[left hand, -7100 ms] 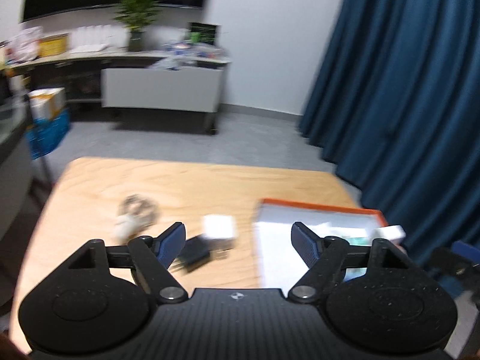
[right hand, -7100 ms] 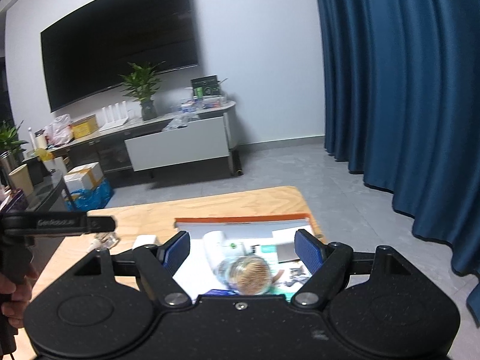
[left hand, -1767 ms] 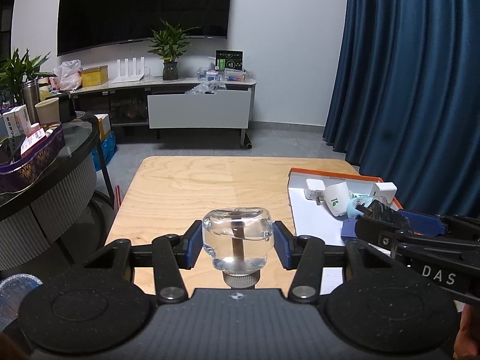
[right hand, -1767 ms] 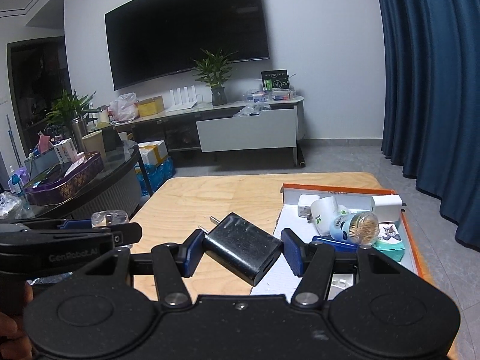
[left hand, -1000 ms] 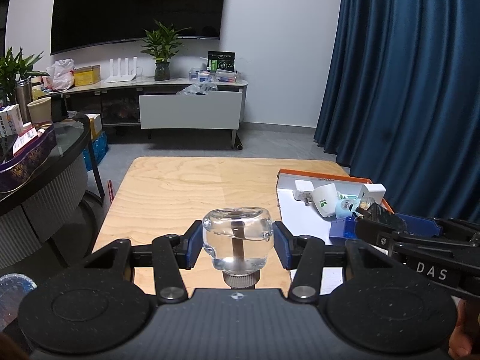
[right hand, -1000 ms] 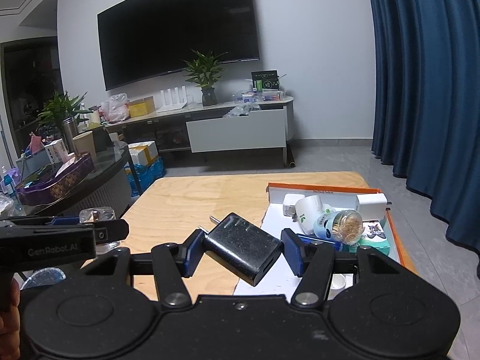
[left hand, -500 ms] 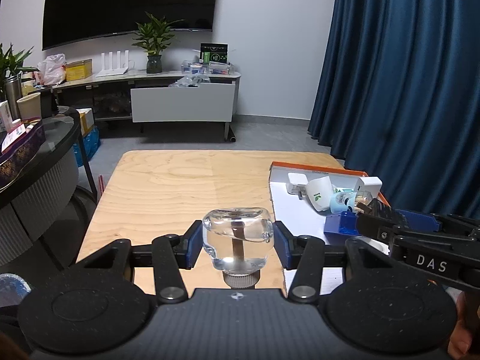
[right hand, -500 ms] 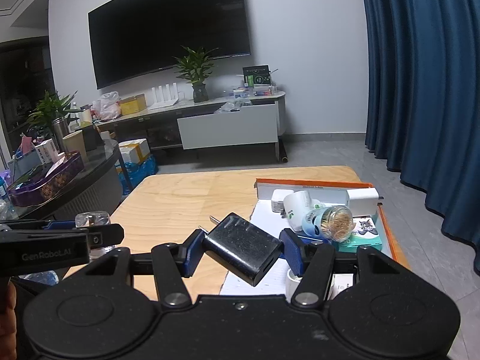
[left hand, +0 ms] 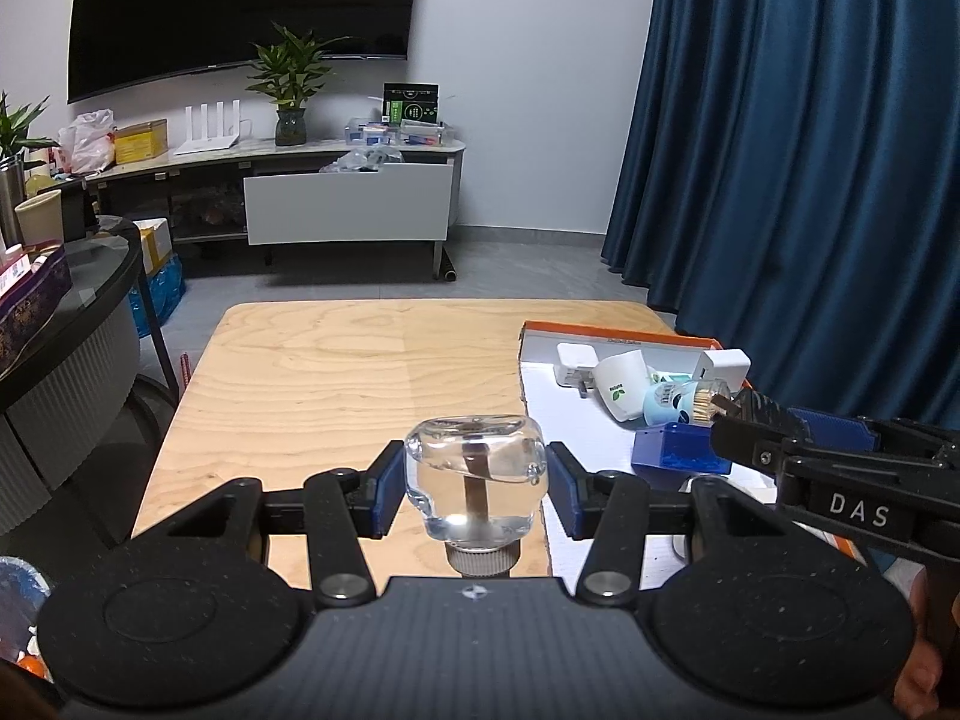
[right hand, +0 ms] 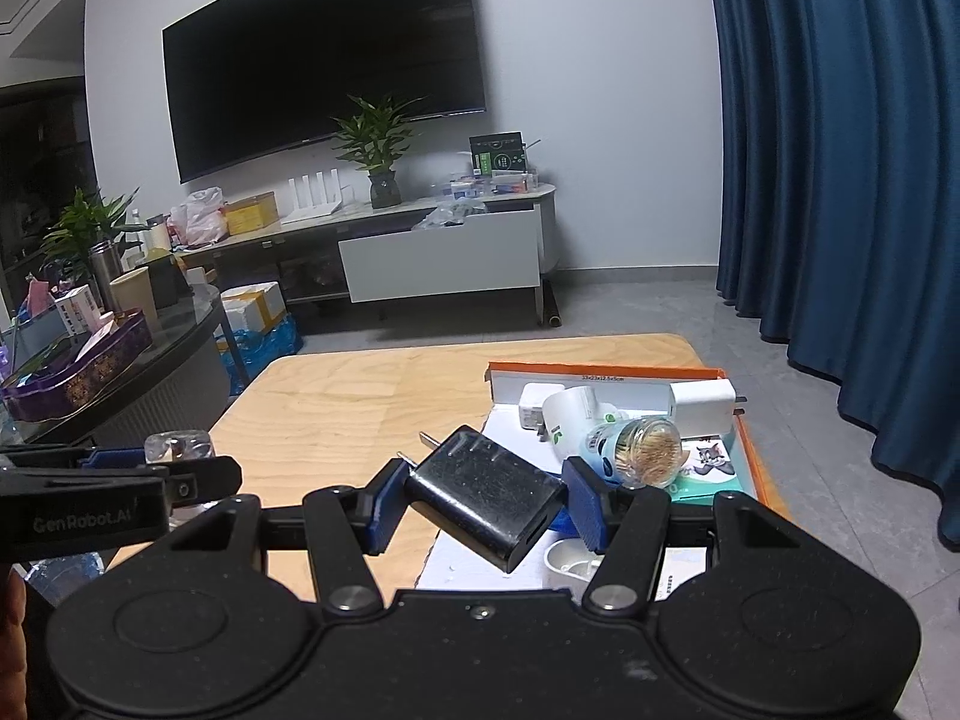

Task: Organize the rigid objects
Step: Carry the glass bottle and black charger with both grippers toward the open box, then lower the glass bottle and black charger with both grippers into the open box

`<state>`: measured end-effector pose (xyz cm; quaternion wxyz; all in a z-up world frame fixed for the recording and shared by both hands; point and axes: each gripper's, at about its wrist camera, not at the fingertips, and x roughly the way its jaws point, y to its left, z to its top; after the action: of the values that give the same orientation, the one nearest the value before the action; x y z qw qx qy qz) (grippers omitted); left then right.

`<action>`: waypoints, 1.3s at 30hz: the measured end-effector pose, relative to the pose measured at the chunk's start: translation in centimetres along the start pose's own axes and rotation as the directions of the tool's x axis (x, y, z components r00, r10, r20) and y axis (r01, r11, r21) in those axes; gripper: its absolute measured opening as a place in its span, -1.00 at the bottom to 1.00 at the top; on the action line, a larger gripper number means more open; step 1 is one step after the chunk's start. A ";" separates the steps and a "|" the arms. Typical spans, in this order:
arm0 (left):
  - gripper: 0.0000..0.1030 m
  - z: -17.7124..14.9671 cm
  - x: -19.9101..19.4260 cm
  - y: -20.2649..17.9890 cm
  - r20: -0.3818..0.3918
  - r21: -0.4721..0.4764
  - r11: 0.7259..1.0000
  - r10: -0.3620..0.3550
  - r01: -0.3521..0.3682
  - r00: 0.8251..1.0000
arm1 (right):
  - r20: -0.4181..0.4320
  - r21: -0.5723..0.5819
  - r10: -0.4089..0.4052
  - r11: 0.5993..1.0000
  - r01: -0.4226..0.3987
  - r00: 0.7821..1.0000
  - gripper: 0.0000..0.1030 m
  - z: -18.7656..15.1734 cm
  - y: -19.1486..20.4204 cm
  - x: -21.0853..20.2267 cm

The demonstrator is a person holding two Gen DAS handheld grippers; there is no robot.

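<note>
Glass bottle [left hand: 476, 483] clamped in left gripper [left hand: 474, 489]; black charger [right hand: 485, 496] clamped tilted in right gripper [right hand: 480, 504], above table's [left hand: 336, 372] near edge.

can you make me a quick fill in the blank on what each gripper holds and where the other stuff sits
1. The left gripper is shut on a clear glass ____.
2. The right gripper is shut on a ____ charger.
3. The toothpick jar lies on its side in the orange-rimmed ____.
4. The wooden table left of the tray is ____.

Missing words: bottle; black; tray; bare
</note>
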<state>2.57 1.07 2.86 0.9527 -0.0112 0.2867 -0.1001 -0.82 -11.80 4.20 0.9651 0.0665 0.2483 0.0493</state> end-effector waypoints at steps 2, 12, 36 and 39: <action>-0.03 0.1 0.1 0.0 0.000 0.002 1.000 -0.004 0.004 1.000 | 0.000 0.000 0.000 1.000 0.000 1.000 0.32 0.1 -0.1 0.0; -0.03 0.4 0.6 -1.1 -0.006 0.023 0.999 -0.036 0.036 0.999 | 0.003 0.009 -0.012 1.000 0.012 1.000 0.32 0.3 -1.2 0.1; -0.03 0.9 3.6 -5.0 -0.069 0.054 0.988 -0.142 0.146 0.987 | -0.005 0.085 -0.113 0.990 0.113 0.994 0.32 0.3 -6.2 -0.1; -0.03 1.0 3.9 -5.5 -0.072 0.063 0.986 -0.151 0.155 0.986 | -0.003 0.091 -0.118 0.989 0.118 0.993 0.32 0.4 -6.6 0.0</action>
<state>5.32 -5.11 2.04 0.9318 0.0029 0.3134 -0.1831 -0.23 -18.38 3.58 0.9627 0.0954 0.2525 -0.0194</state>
